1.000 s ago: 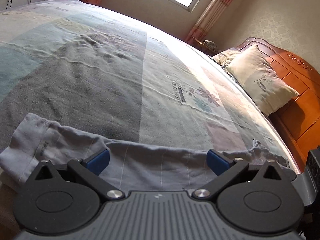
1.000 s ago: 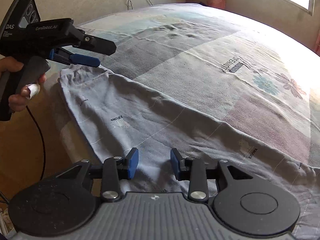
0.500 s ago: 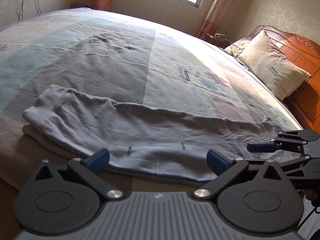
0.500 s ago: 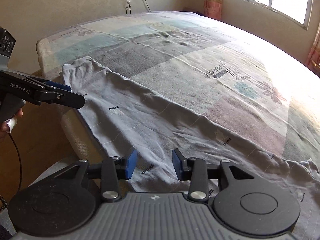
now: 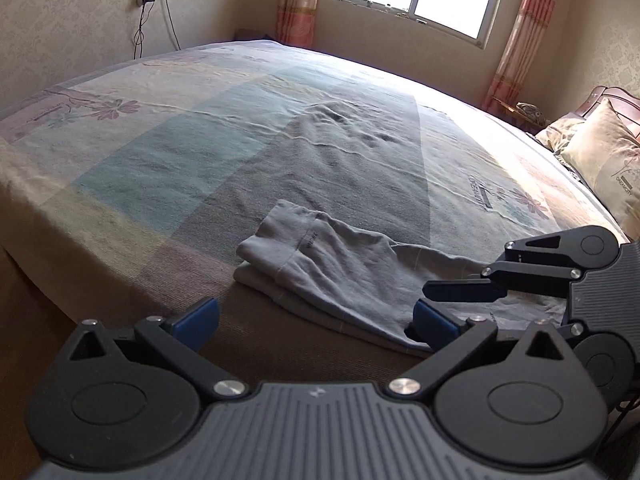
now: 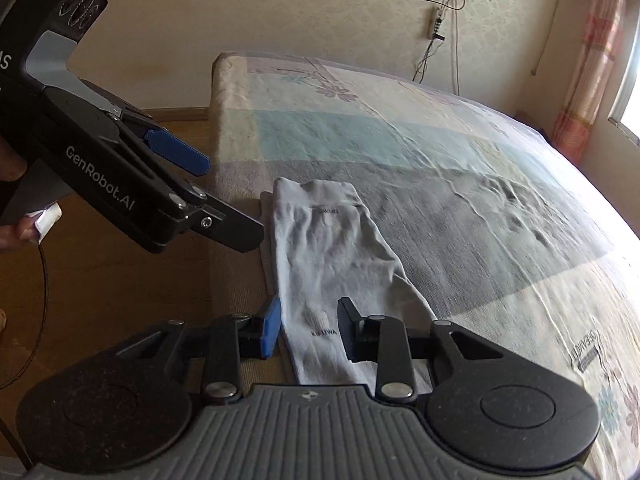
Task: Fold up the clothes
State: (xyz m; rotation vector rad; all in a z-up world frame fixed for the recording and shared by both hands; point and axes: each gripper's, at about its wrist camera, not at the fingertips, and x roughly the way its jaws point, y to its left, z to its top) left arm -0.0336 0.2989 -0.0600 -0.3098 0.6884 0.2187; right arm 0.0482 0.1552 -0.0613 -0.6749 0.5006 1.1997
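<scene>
Here, the grey garment (image 5: 344, 272) lies along the near edge of the bed (image 5: 240, 152), a long, soft knit piece, lightly wrinkled, with thin pale lines, small dark printed lettering and a stitched band at its folded end. It looks doubled, one layer showing beneath the other at that end. In the right wrist view the same garment (image 6: 332, 264) runs from the bed's edge toward the camera and passes between the right claw's (image 6: 308, 332) blue-padded fingers, which stand apart on either side of the cloth, released, not pinching it. The left claw (image 5: 316, 320) is spread wide, its pads well apart, hovering just off the bed's edge near the folded end; seen from the right wrist, the left claw (image 6: 224, 200) hangs beside that end, apart from the fabric. The bed cover is a thin quilted patchwork of teal, grey and cream blocks with printed flowers. A beige pillow (image 5: 604, 168) leans at the wooden headboard.
</scene>
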